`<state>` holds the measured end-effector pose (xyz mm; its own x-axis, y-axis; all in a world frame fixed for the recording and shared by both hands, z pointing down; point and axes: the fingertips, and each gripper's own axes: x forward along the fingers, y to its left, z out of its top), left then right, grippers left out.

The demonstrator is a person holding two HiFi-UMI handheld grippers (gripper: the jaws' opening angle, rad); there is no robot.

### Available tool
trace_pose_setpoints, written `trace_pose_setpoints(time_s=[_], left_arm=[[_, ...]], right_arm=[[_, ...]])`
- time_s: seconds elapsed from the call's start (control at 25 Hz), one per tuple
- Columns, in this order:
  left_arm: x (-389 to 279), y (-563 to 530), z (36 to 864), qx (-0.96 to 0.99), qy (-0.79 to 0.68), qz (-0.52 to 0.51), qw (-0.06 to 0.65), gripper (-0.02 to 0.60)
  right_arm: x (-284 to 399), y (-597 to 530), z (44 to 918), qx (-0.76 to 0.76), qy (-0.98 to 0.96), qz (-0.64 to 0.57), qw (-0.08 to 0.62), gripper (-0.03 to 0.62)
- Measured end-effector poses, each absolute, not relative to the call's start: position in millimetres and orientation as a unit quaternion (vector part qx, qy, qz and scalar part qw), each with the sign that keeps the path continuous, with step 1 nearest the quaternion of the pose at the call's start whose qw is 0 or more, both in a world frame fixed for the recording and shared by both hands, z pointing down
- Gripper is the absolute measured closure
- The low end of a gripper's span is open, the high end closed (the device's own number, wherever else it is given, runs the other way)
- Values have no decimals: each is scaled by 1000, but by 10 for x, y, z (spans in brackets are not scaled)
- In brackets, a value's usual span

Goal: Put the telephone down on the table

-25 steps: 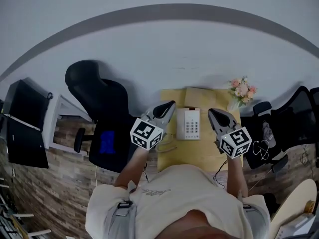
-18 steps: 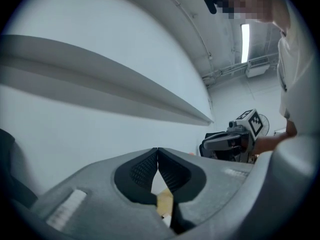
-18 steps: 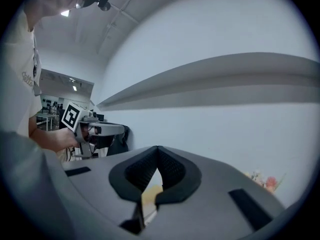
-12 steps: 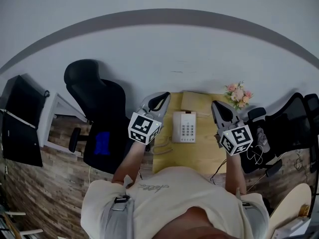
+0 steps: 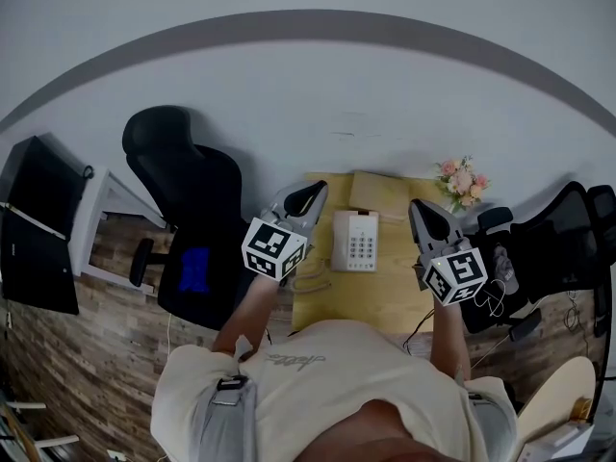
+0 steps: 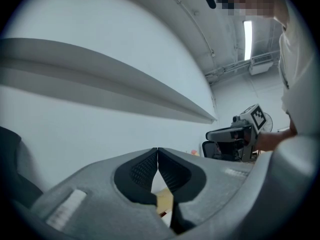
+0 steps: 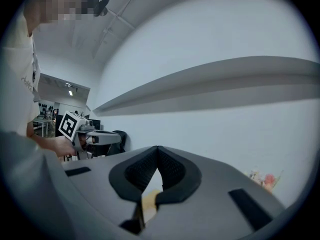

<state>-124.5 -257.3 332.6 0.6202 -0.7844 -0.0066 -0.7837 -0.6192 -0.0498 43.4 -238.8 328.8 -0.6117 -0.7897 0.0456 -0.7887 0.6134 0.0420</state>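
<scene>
Centrally, wooden table (image 5: 366, 296) against pale wall (image 5: 385, 94), telephone (image 5: 356, 241) atop.

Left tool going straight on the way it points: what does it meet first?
Probably the wall. The left tool, shut and empty, points level above the table; the phone sits lower and to its right, off that line.

The telephone (image 5: 356, 241) sits on the table (image 5: 371, 296) — flowers (image 5: 461, 179) at its far right corner, a chair (image 5: 188, 195) to the left.
</scene>
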Motion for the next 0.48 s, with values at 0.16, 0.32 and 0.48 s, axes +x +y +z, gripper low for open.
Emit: trace_pose_setpoints(time_s=[0.16,0.32,0.48], left_arm=[[-1285,-2549,3419,-899,438,-4,4,563],[-1357,-2530,3449,-901,434,20,-24,563],[-1449,-2505,3535,-896,441,21,-34,563]], right_arm=[[426,-2362,3344,437,-899,-7,36,592],[406,-2345,3435,433,-900,3,40,592],[383,-2312,3546,431,-901,14,50,592]])
